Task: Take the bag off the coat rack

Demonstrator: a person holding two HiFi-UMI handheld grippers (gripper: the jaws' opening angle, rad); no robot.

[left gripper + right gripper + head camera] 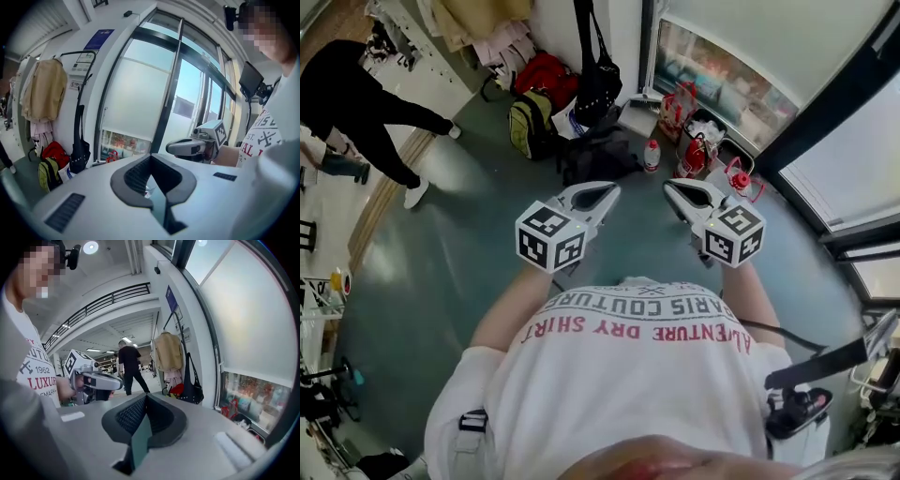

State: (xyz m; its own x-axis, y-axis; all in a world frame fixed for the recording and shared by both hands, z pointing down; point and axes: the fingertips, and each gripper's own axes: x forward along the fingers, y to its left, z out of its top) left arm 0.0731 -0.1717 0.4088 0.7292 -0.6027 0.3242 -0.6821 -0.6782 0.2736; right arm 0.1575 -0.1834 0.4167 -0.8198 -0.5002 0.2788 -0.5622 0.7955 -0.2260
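Bag: we see the black bag (pixel 79 157) hanging by its long straps from the coat rack (pixel 77 53), against the white wall just beside the window (pixel 136 93). It is well apart from both grippers.
Coat rack: a thin black frame. In the left gripper view a tan coat (pixel 47 89) hangs on it, left of the bag.
Under the bag: a red backpack (pixel 546 75), a green and yellow backpack (pixel 530 122) and a dark bag (pixel 598 155) sit crowded together on the floor (pixel 469 253).
By the window: small red bags (pixel 694 150) and a white bottle (pixel 652 155) stand on the floor.
Left gripper: we hold the left gripper (pixel 607 191) out in front of the chest, pointing toward the corner with the bag. Its fingers are pressed together with nothing between them.
Right gripper: the right gripper (pixel 672 190) is level with the left one and near it, pointing the same way. Its fingers are also closed together and empty.
Other person: someone in black clothes (pixel 356 103) is mid-stride on the lighter floor, left of the rack in the head view.
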